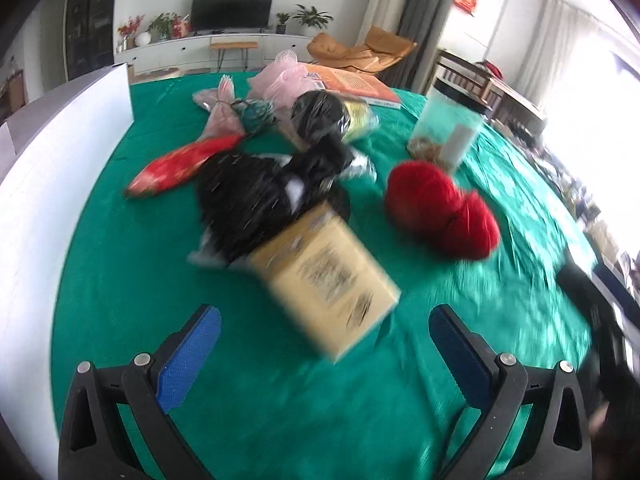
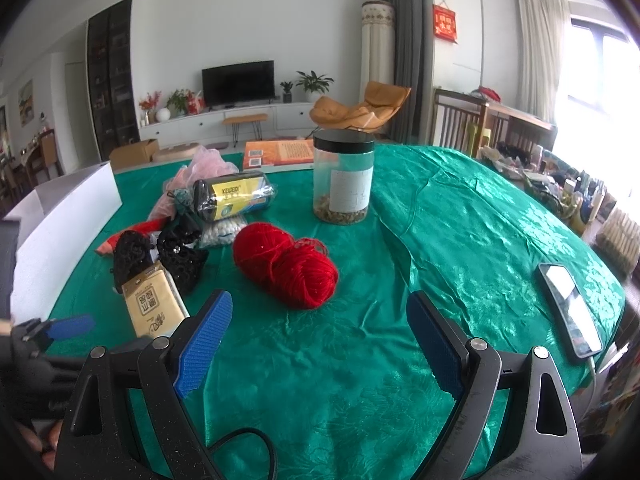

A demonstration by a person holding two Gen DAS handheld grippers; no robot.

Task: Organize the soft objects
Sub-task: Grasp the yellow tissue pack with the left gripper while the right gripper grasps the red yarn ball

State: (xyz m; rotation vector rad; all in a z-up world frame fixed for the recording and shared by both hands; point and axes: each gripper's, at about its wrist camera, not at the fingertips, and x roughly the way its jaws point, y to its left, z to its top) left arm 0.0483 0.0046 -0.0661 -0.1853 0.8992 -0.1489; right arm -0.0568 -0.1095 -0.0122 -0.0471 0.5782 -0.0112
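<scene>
A red yarn skein [image 2: 286, 266] lies mid-table, also in the left wrist view [image 1: 442, 212]. A yellow tissue pack [image 1: 328, 280] [image 2: 152, 304] lies against black lace items [image 1: 256, 204] [image 2: 160, 254]. Behind them are a red wrapped packet [image 1: 182, 170], pink mesh bags [image 1: 280, 80] and a black roll in plastic [image 2: 234, 196]. My left gripper [image 1: 324, 354] is open, just short of the tissue pack; it also shows in the right wrist view [image 2: 52, 330]. My right gripper [image 2: 320, 344] is open and empty, just short of the yarn.
A clear jar with a black lid [image 2: 344, 178] stands behind the yarn. An orange book [image 2: 280, 152] lies at the far edge. A white box [image 2: 60, 220] stands at the left. A phone [image 2: 568, 308] lies on the green tablecloth [image 2: 460, 240] at the right.
</scene>
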